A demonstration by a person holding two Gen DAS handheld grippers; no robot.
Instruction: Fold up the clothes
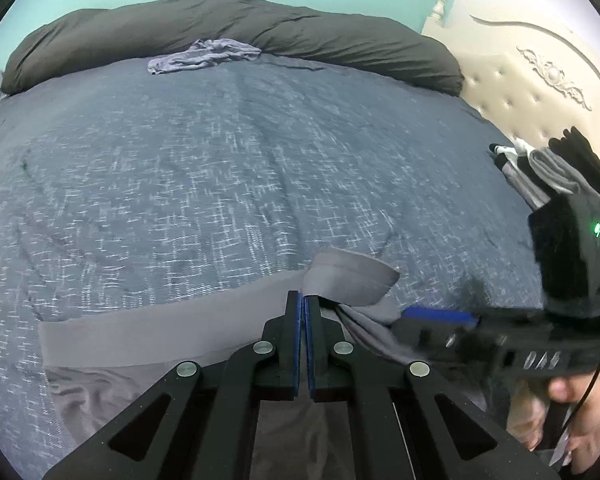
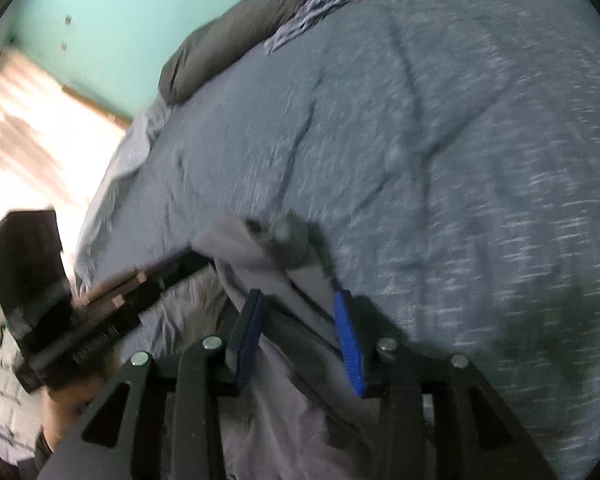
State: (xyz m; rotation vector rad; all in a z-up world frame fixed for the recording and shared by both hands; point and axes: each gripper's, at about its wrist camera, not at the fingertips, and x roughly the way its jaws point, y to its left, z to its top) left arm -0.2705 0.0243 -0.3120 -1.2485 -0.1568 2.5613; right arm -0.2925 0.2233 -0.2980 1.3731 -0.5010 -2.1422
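Note:
A grey garment (image 1: pixel 172 336) with a wide waistband lies at the near edge of the blue speckled bedspread (image 1: pixel 220 168). My left gripper (image 1: pixel 303 296) is shut, its blue pads pinching a raised fold of the waistband (image 1: pixel 352 276). In the right wrist view my right gripper (image 2: pixel 300 300) stands open, jaws apart, with grey cloth (image 2: pixel 260 256) lying loosely between them and no pad pressing on it. The right gripper comes in from the right in the left wrist view, one blue pad (image 1: pixel 440 315) showing, held by a hand (image 1: pixel 580 420). The right wrist view is blurred.
A long dark grey bolster (image 1: pixel 220 28) lies along the far side of the bed, with a crumpled pale purple garment (image 1: pixel 204 56) in front of it. Dark and grey folded items (image 1: pixel 560 172) sit by the cream tufted headboard (image 1: pixel 540 80). The bed's side edge (image 2: pixel 112 168) drops to a bright floor.

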